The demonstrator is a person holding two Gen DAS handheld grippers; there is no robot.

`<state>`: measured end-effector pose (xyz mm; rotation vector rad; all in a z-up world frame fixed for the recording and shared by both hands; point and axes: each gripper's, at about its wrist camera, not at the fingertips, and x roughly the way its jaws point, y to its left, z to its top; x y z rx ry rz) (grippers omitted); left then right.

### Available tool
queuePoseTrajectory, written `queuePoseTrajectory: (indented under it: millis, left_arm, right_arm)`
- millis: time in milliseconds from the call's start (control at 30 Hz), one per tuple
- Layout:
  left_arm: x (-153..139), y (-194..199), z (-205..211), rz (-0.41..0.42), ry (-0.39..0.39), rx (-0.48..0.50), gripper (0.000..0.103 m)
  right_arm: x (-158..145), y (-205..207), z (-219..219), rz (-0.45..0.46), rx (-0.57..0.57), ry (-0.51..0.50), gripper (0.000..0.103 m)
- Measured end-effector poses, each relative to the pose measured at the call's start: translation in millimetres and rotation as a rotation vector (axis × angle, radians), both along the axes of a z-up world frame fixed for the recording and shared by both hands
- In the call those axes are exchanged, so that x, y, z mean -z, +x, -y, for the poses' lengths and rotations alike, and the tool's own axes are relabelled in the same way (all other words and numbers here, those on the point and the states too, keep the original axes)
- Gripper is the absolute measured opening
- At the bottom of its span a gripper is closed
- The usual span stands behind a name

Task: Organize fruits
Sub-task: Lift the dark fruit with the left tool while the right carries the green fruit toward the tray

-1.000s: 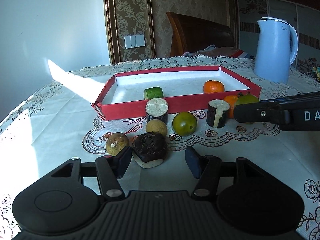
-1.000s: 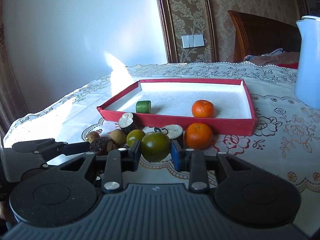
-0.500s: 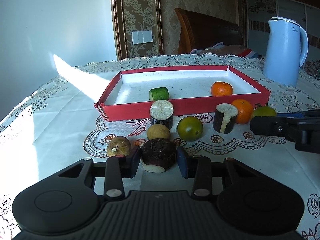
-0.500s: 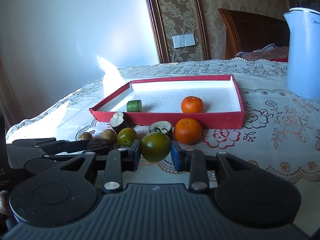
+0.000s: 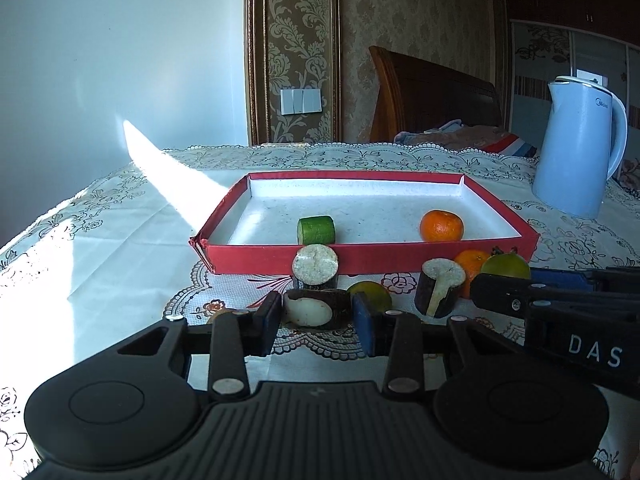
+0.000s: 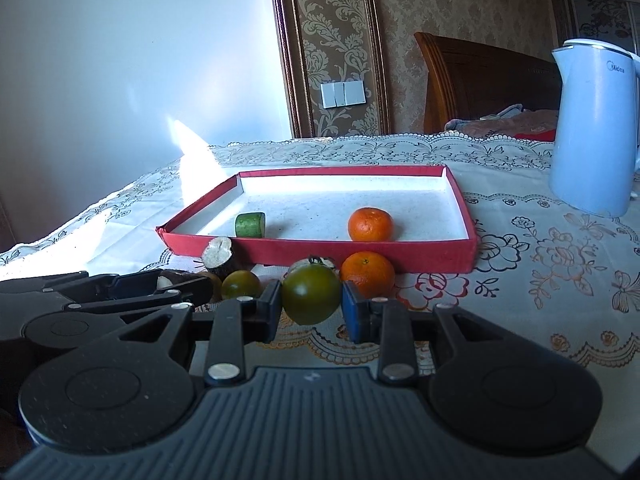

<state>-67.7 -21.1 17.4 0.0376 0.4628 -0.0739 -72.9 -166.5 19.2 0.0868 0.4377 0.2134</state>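
My left gripper (image 5: 316,322) is shut on a dark chunk with a pale cut face (image 5: 316,312), held tilted just above the tablecloth. My right gripper (image 6: 311,308) is shut on a green tomato (image 6: 311,294), which also shows at the right of the left wrist view as the green tomato (image 5: 505,266). Behind them stands the red tray (image 5: 360,258) holding a green cucumber piece (image 5: 316,230) and an orange (image 5: 442,226). In front of the red tray (image 6: 320,250) lie a second orange (image 6: 367,274), a small green fruit (image 6: 241,285) and two dark cut chunks (image 5: 316,266) (image 5: 438,286).
A pale blue kettle (image 5: 576,152) stands at the back right on the lace tablecloth. Behind the table is a wooden chair with cloth on it. The two grippers sit side by side, the left gripper (image 6: 120,288) close to the right one's left side.
My left gripper's jaws closed on the dark chunk and lifted it, tilting its pale face toward the camera. The right gripper kept its hold on the green tomato and shifted only slightly.
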Motion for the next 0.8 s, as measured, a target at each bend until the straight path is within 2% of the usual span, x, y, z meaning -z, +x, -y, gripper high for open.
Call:
queuePoseTrajectory:
  millis: [200, 300, 667, 800]
  left_arm:
    - [-10, 6, 1, 0.038, -0.015, -0.018, 0.038]
    - [-15, 10, 2, 0.057, -0.013, -0.03, 0.03]
    - [-21, 23, 3, 0.074, -0.01, -0.026, 0.03]
    - [-19, 6, -13, 0.057, -0.072, 0.03, 0.03]
  right_arm:
    - [-10, 6, 2, 0.03, 0.026, -0.005, 0.03]
    - [-13, 13, 3, 0.039, 0.041, -0.009, 0.03]
    - [-10, 30, 8, 0.034, 0.068, -0.001, 0.03]
    - [-7, 26, 10, 0.037, 0.07, 0.002, 0.03]
